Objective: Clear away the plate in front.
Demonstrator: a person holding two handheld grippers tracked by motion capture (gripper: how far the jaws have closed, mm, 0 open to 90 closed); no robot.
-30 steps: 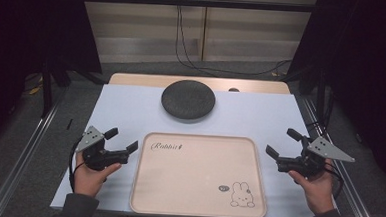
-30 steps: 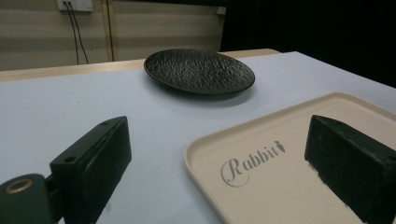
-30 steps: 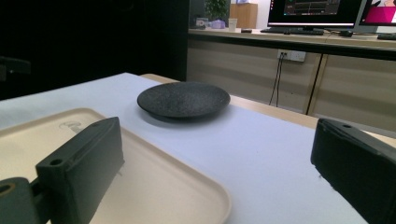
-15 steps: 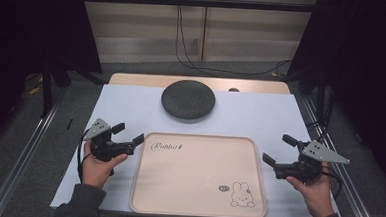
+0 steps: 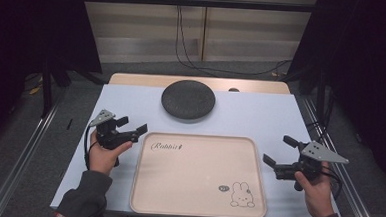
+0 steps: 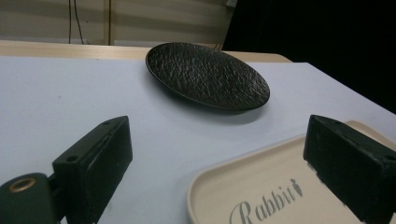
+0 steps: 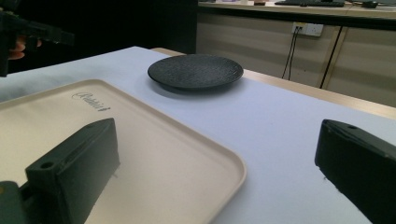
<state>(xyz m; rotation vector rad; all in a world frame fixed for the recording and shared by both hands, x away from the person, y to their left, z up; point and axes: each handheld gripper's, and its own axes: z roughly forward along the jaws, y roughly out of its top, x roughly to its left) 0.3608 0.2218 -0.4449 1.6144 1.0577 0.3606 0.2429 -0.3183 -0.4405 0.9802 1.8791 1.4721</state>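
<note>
Left gripper [image 5: 132, 129] moved in to the tray [image 5: 195, 209] corner | right gripper [image 5: 278, 155] came close too | both jaws wide apart, empty | I judged tray grab next

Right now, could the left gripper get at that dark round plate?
Probably yes: the left gripper is open and points toward the dark plate, with bare white table between them; the tray lies beside that path.
</note>
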